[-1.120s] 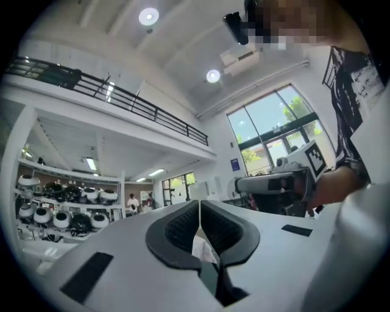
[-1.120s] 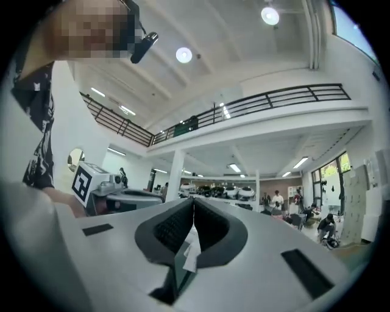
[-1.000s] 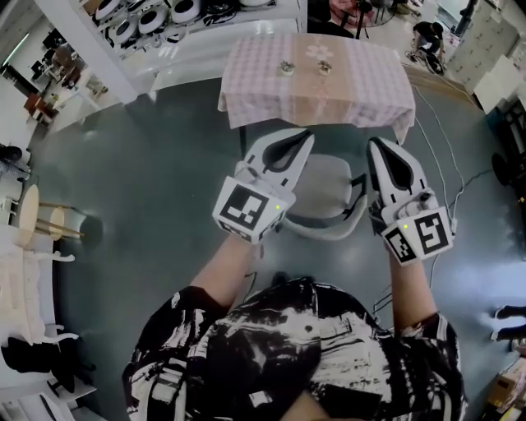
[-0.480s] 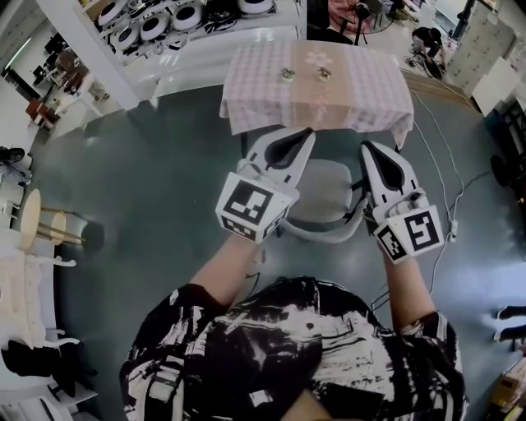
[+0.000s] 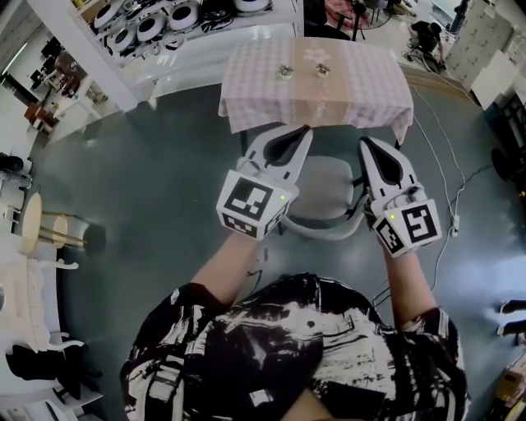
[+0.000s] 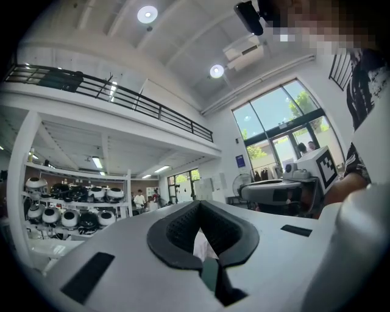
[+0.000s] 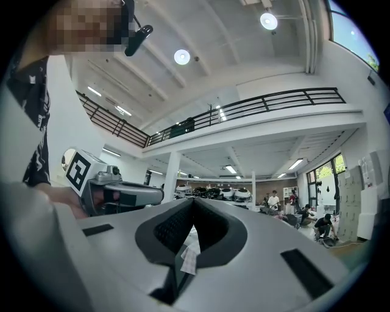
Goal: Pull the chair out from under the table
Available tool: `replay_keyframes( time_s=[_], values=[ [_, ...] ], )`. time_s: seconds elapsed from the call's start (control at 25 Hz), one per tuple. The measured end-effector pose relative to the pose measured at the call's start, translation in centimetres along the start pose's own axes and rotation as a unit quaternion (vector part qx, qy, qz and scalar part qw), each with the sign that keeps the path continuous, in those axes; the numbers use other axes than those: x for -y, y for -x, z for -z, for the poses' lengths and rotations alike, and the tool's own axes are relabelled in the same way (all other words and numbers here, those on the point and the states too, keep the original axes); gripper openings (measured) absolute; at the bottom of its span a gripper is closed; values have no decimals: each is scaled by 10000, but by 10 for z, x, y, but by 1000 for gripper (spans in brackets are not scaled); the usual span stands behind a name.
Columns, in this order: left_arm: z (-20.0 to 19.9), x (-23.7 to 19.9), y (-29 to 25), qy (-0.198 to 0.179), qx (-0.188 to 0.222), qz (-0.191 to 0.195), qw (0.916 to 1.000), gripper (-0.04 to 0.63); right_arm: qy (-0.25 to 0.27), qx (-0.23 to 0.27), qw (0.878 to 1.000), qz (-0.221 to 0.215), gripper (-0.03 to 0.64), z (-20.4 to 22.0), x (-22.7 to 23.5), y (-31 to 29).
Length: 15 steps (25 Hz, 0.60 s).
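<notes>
The table stands at 12 o'clock in the head view, with a pink checked cloth hanging over its sides, so its legs cannot be seen. Two small things sit on top, too tiny to tell what they are. The chair is light grey and sits just on the near side of the table, close to the middle of the picture. Its curved back faces the person. Both claws cover its sides, and the cloth hides its far edge, so it is hard to say how much of it is under the table. The left gripper is at about 11 o'clock from the chair, and its two jaws are closed, tip against tip, with nothing held. The right gripper is at about 1 o'clock from the chair, closed the same way and also empty. It lies over the chair's right side, but whether it touches the chair cannot be told. In each gripper's own view only a scrap of the cloth shows through the loop of the dark pads. A black and white shirt fills 6 o'clock. A shelf of round black and white things is at 11 o'clock, cut off by the edge.
</notes>
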<state>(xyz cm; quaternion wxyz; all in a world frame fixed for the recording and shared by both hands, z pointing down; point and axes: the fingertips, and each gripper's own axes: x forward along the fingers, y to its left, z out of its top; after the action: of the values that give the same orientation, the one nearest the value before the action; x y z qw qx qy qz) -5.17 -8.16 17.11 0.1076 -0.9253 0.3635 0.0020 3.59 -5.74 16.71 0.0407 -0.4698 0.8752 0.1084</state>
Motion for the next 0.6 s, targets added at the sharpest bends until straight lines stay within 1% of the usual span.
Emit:
replay_keyframes(
  time_s=[0.28, 0.6],
  values=[
    [5, 1, -4, 63, -46, -47, 10000, 0, -31, -53, 10000, -6, -2, 6, 5, -1],
    [22, -1, 5, 65, -96, -74, 9999, 0, -22, -44, 10000, -15, -2, 19, -5, -3]
  ],
)
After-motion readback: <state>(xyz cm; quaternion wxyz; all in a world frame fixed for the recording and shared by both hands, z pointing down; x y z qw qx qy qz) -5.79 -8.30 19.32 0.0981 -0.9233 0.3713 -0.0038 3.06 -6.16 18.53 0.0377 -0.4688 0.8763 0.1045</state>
